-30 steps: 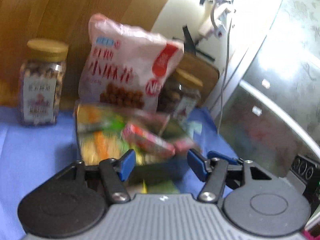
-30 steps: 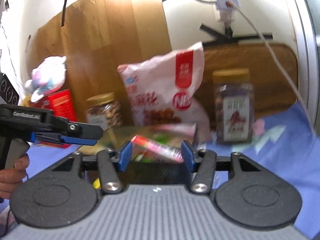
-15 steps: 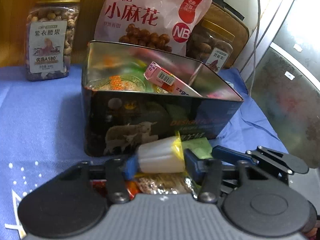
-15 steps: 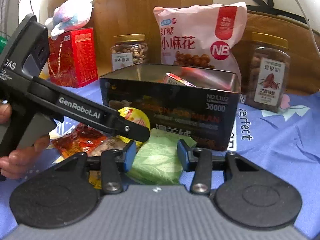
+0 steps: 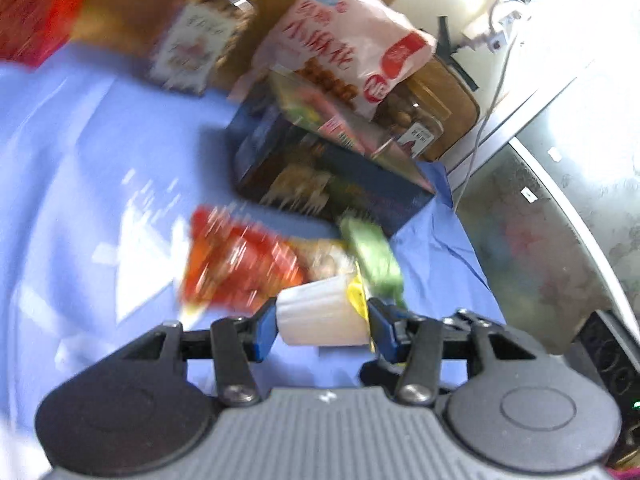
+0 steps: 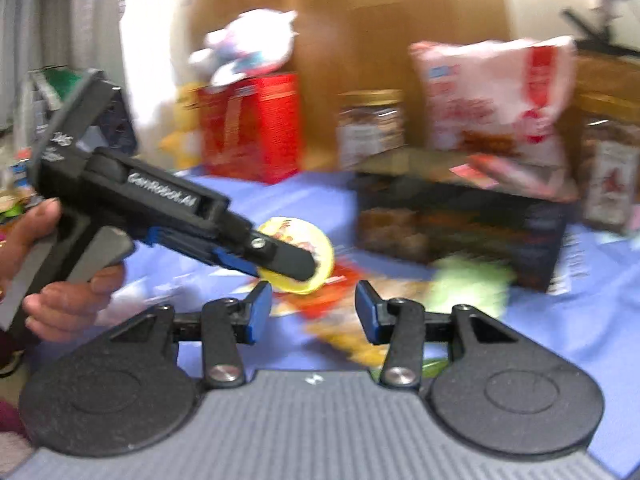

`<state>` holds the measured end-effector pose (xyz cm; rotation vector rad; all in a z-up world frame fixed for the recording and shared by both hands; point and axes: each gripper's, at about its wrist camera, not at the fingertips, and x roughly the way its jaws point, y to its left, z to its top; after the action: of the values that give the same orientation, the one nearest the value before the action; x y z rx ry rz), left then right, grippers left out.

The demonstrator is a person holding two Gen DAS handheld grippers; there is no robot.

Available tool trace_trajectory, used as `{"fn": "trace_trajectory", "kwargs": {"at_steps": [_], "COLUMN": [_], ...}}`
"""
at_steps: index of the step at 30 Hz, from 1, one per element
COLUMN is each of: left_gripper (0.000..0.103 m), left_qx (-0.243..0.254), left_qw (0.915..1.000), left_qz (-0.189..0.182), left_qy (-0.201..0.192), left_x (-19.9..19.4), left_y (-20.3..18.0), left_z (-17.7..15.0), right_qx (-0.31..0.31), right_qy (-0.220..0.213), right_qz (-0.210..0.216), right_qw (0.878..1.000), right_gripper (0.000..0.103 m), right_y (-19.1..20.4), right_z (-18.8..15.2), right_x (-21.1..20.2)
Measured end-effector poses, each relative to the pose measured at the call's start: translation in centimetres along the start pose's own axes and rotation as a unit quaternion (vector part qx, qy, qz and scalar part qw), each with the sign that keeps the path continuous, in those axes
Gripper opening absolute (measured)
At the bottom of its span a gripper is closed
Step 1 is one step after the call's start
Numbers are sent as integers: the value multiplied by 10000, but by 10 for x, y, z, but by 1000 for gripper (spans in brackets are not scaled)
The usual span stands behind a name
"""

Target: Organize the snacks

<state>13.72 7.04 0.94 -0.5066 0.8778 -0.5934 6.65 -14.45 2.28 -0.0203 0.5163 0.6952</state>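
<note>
My left gripper [image 5: 322,326] is shut on a white jelly cup [image 5: 320,318] with a yellow lid and holds it above the blue cloth. In the right wrist view the same cup [image 6: 318,250] shows its yellow lid, pinched by the left gripper [image 6: 280,260]. My right gripper [image 6: 314,312] is open and empty above loose packets. A dark tin box [image 5: 320,168] [image 6: 460,224] holds several snacks. A red packet [image 5: 240,264], a green packet [image 5: 374,256] [image 6: 468,284] and others lie in front of it.
Behind the tin stand a pink snack bag [image 6: 496,92], two nut jars [image 6: 372,128] [image 6: 608,176], a red box [image 6: 252,124] with a plush toy [image 6: 244,48] on top. A grey cabinet [image 5: 560,200] borders the cloth on the right.
The left gripper has lifted the jelly cup off the pile and swung back and left. The right gripper has pulled back from the green packet. Both views are motion-blurred.
</note>
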Motion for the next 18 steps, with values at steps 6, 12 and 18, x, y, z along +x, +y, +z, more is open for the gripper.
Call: {"fn": "trace_trajectory", "kwargs": {"at_steps": [6, 12, 18], "left_gripper": [47, 63, 66], "left_qx": [-755, -984, -867], "left_qw": [9965, 9949, 9956], "left_qz": [-326, -200, -73], "left_qy": [158, -10, -348], "left_x": [-25, -45, -74], "left_y": [27, 47, 53], "left_z": [-27, -35, -38], "right_qx": [-95, -445, -509], "right_qy": [384, 355, 382], "right_qz": [210, 247, 161], "right_qw": [9990, 9981, 9978], "right_gripper": [49, 50, 51], "right_y": [33, 64, 70], "right_z": [-11, -6, -3], "right_x": [19, 25, 32]}}
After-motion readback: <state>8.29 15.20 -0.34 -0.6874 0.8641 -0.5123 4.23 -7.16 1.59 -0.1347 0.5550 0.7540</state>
